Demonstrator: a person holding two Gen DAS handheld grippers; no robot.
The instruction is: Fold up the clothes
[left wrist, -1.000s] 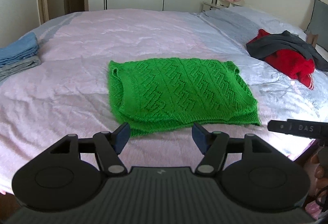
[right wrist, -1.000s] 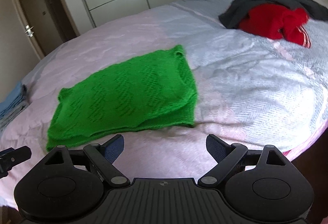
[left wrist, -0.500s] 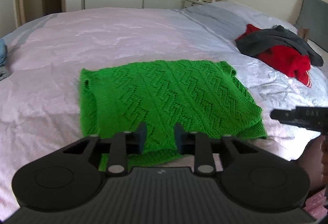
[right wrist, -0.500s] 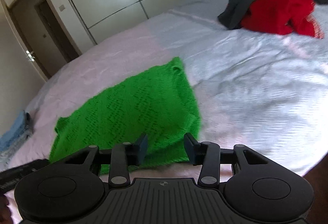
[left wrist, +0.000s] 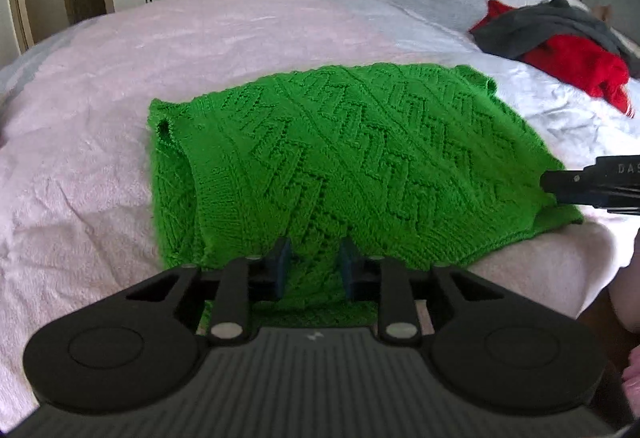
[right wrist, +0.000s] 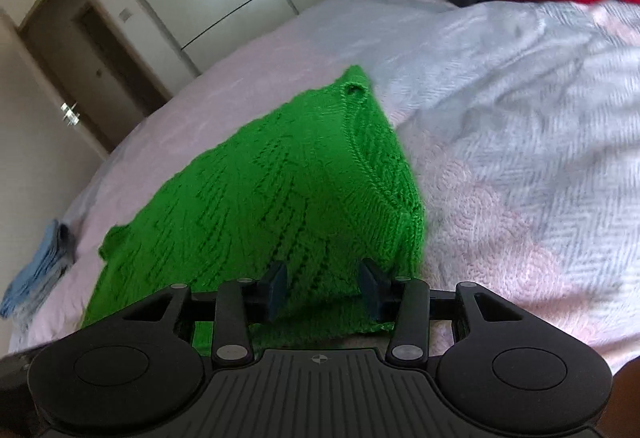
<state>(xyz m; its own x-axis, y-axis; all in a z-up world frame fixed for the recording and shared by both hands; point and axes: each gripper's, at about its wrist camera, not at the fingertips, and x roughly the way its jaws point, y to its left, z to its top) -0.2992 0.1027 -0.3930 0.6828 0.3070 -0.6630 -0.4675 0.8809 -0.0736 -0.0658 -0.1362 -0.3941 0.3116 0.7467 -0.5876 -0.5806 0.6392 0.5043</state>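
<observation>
Green knit mid-fold on the bed, both claws on its near hem.

Green sweater [left wrist: 352, 157] lies doubled on the bed [left wrist: 100, 165]; left claw [left wrist: 313, 270] and right claw [right wrist: 323, 288] each pinch its near edge, seemingly lifted. Red and grey garments [left wrist: 560, 41] heaped beyond, unfolded; blue stack [right wrist: 36, 274] folded.

Black ribbed claw [left wrist: 314, 270] bodies, silver pivot screws, blue pads [right wrist: 277, 286] (both alike)

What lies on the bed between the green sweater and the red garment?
Only bare bedcover lies between the green sweater and the red garment. The left wrist view shows this stretch; nothing rests on it.
</observation>
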